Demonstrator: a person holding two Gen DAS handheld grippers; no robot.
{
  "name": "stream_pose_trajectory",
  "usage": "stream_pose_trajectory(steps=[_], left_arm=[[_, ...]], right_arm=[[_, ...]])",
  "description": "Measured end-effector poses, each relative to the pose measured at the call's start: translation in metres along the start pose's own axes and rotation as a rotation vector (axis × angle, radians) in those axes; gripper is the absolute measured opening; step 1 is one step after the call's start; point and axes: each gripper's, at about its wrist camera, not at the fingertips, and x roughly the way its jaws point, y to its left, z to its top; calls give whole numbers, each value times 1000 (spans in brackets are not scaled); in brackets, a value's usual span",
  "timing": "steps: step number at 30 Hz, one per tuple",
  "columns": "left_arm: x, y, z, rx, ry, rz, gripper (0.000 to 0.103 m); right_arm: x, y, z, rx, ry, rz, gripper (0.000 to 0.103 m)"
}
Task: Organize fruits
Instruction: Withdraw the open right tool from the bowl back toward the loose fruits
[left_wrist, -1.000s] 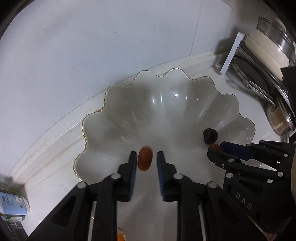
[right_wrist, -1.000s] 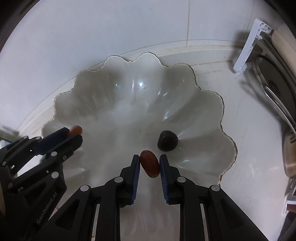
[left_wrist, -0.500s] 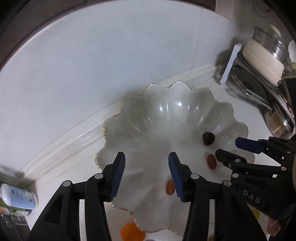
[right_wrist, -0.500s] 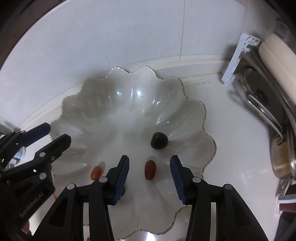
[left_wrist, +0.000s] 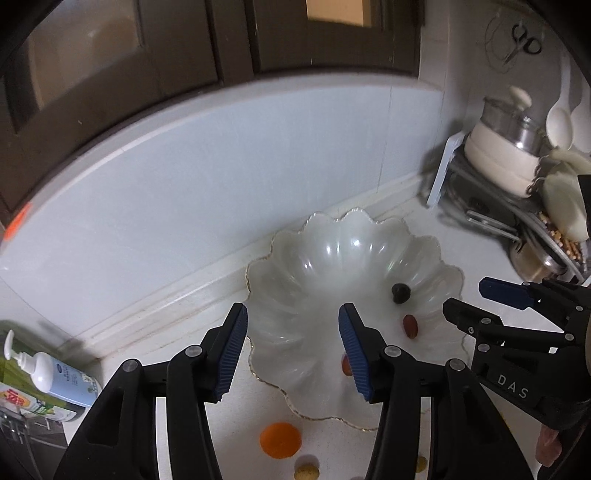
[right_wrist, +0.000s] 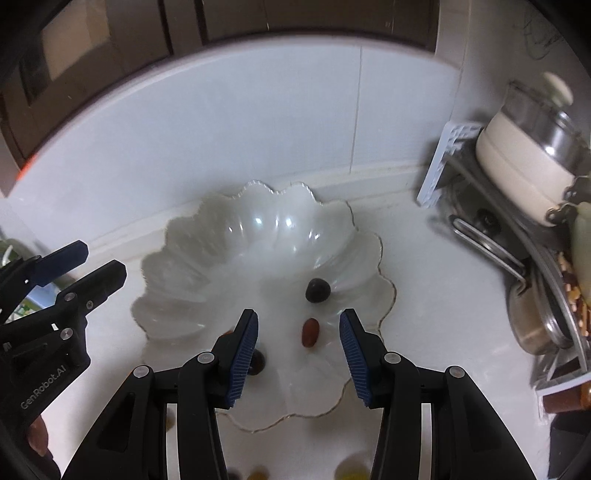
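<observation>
A white scalloped glass bowl (left_wrist: 258, 269) (right_wrist: 162, 240) stands on the counter against the wall. A dark round fruit (left_wrist: 400, 293) (right_wrist: 317, 290) and a red date (left_wrist: 410, 326) (right_wrist: 311, 332) lie in it. A second red date (left_wrist: 346, 363) peeks out beside my left gripper's right finger. My left gripper (left_wrist: 291, 314) (right_wrist: 103, 260) hangs open above the bowl's left side, holding nothing. My right gripper (right_wrist: 298, 315) (left_wrist: 467, 295) hangs open above the bowl's near right part, also with nothing in it. An orange fruit (left_wrist: 280, 440) lies on the counter in front of the bowl.
Small yellowish fruits (left_wrist: 307, 472) (right_wrist: 258, 472) lie on the counter near the front. A rack with pots and lids (left_wrist: 509, 162) (right_wrist: 524, 155) fills the right side. A pump bottle (left_wrist: 51, 373) stands at the left. The tiled wall runs just behind the bowl.
Both grippers opened and let go of a red date each; the dates now lie in the bowl. Both grippers have risen and drawn back, so the bowl looks smaller.
</observation>
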Motion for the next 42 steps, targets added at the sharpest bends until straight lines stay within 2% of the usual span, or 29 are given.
stream_pose_trajectory(steps=[8,14,17,28,42], left_arm=[[-47,2,-9,-4,-83,-9,51],[-77,8,-19,-4,-151,-4,55],[-91,12,-26,-11,-170,-10,55],[-123,29,-57,-12,-210,-13,55],[-151,36,-93,8,-243,-17,55]], right_arm=[[-43,13,-16,-5,-91,19,47],[-69,20,-28,-2,-135,43,47],[-83,25,-35,-7,-172,18,47],[-125,47,-66,-64,-289,-52,47],[-141,62,-100,-52,-329,-70,47]])
